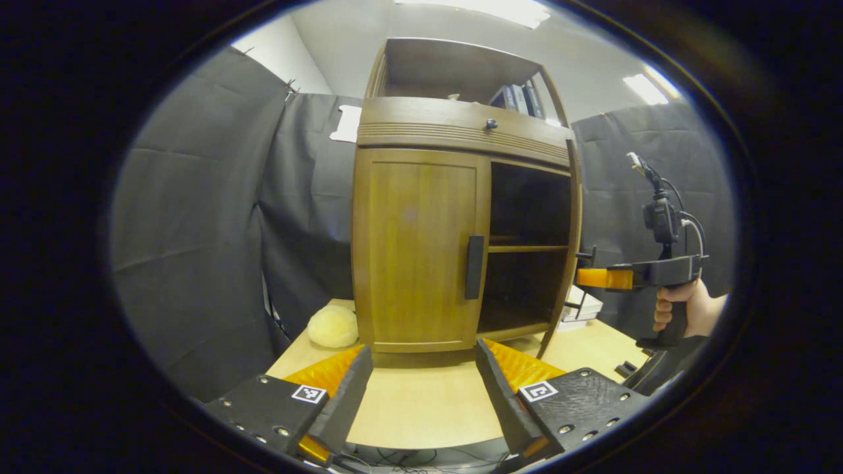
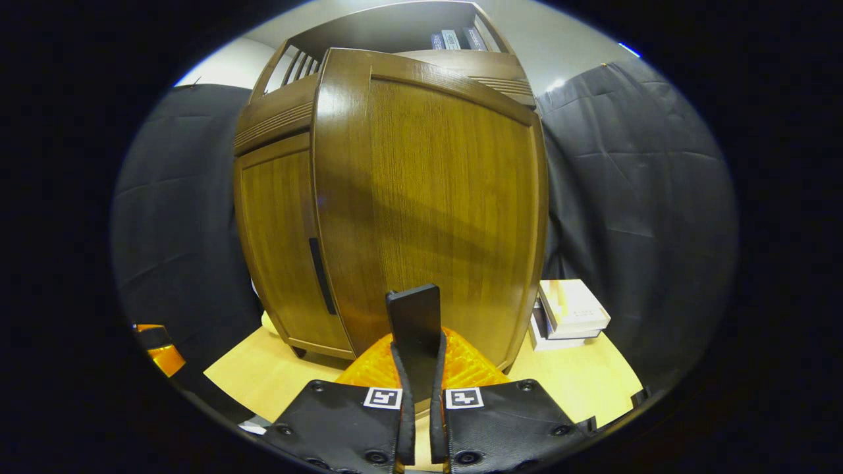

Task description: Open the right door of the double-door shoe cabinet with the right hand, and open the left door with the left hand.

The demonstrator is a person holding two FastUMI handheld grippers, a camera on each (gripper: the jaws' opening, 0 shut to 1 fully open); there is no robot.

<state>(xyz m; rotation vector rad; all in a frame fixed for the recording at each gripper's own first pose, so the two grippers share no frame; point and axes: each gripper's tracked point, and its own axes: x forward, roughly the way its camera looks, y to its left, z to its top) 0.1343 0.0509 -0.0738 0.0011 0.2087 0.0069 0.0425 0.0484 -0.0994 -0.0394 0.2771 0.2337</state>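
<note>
The wooden shoe cabinet (image 1: 421,131) stands on a light table. Its left door (image 1: 418,253) is closed, and the dark vertical handle (image 1: 474,266) sits at its right edge. The right door (image 2: 428,191) is swung out, baring dark shelves (image 1: 529,249). My right gripper (image 2: 419,342) is shut on the right door's dark handle (image 2: 413,313). In the left gripper view a hand holds that right gripper (image 1: 583,280) at the cabinet's right side. My left gripper (image 1: 425,388) hangs open low in front of the left door, apart from it.
A pale yellow fluffy ball (image 1: 334,326) lies on the table (image 1: 421,408) by the cabinet's left foot. Stacked white boxes (image 2: 570,309) sit to the cabinet's right. Above the doors is a drawer with a knob (image 1: 491,123), and books (image 1: 520,99) stand on the top shelf.
</note>
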